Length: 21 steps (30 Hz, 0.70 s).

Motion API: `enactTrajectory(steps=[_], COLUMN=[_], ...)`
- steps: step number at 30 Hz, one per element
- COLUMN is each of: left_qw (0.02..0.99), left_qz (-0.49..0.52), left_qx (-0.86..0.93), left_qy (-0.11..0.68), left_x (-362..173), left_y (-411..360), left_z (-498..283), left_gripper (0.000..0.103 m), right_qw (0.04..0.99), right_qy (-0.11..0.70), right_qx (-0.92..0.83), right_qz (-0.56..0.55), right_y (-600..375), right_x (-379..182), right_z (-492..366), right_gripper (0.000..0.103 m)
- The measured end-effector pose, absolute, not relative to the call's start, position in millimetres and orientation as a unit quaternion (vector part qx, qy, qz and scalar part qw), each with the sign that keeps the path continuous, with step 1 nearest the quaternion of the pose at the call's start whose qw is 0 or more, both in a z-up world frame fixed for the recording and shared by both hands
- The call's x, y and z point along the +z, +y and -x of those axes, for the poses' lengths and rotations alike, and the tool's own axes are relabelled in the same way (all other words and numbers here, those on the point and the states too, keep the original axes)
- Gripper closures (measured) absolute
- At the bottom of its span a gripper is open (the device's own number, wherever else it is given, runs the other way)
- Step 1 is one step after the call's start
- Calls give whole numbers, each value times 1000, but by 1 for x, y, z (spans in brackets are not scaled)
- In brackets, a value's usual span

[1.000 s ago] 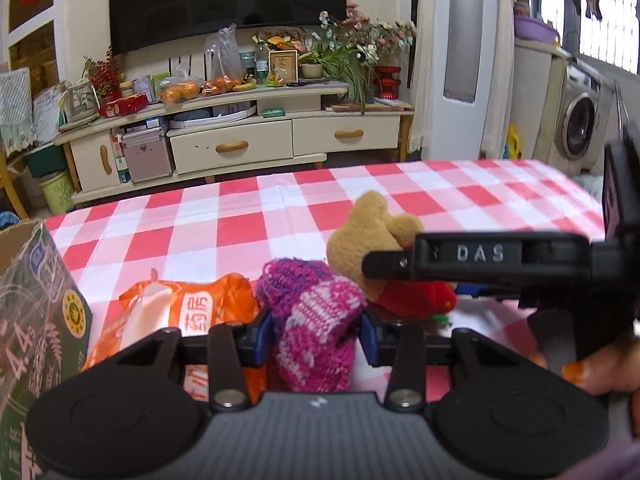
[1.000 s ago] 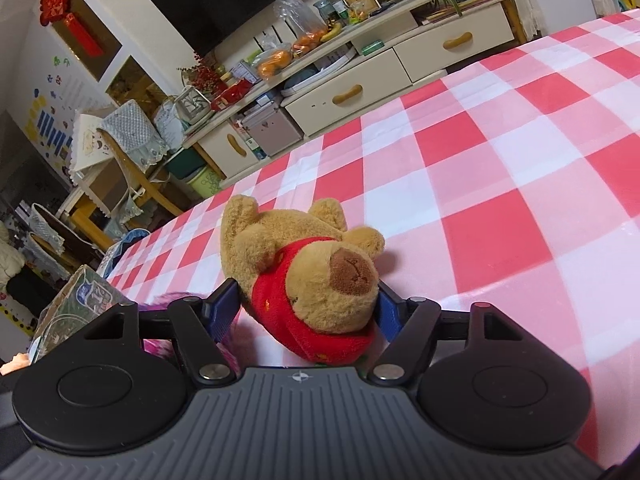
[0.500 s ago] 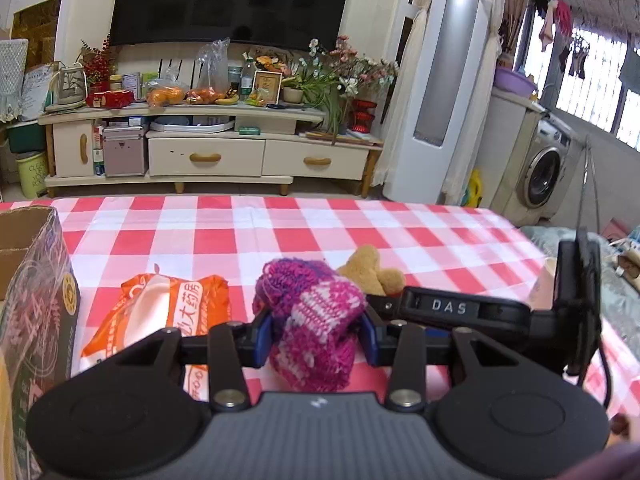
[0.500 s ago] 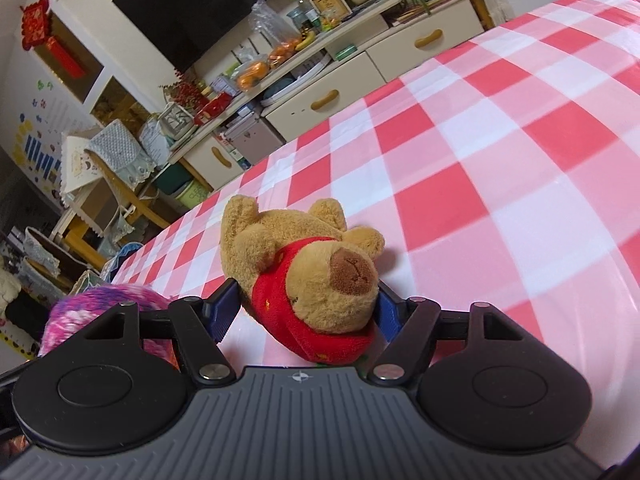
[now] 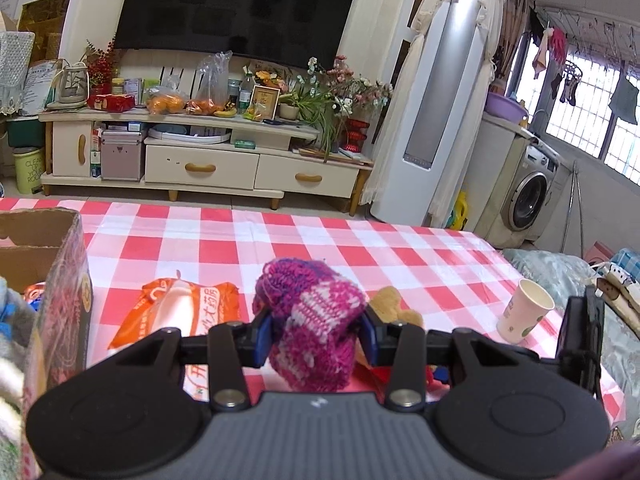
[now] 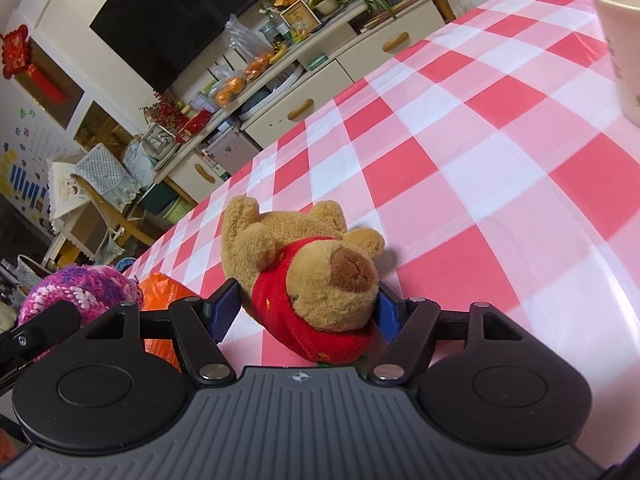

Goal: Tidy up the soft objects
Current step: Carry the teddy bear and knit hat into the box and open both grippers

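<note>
My left gripper (image 5: 316, 336) is shut on a pink and purple knitted piece (image 5: 314, 320) and holds it above the red-checked table (image 5: 320, 240). My right gripper (image 6: 306, 312) is shut on a tan teddy bear in a red shirt (image 6: 316, 272), lifted a little over the cloth. The bear's paw (image 5: 394, 306) shows just behind the knitted piece in the left wrist view. The knitted piece also shows at the left of the right wrist view (image 6: 76, 288).
An open cardboard box (image 5: 48, 280) with soft things inside stands at the left. An orange plastic pack (image 5: 180, 312) lies beside it. A paper cup (image 5: 524, 310) stands near the table's right edge, also in the right wrist view (image 6: 620, 32).
My left gripper has risen with the knitted piece, and the box's open top has come into view. My right gripper has lifted the bear and moved toward the paper cup.
</note>
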<state>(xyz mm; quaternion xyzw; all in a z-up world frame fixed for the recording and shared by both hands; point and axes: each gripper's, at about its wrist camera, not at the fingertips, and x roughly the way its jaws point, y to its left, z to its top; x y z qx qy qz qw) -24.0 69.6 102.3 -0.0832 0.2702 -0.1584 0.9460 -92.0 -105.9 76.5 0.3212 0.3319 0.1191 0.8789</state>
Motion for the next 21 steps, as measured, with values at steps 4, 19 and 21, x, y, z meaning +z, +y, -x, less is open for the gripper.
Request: enactTrajectory(steps=[4, 19, 21], left_qw=[947, 958, 960], left_qz=[90, 130, 135], left_qx=[-160, -135, -128], left_qy=[263, 217, 211], left_x=[107, 128, 130], left_y=[77, 124, 130], left_z=[30, 47, 49], left_gripper=[61, 60, 60], right_qw=[879, 892, 894], right_qy=[327, 309, 307], right_qx=[116, 136, 145], right_qz=[-326, -301, -294], right_y=[-106, -88, -82], right_x=[78, 93, 96], right_z=[99, 106, 104], right_gripper=[17, 17, 17])
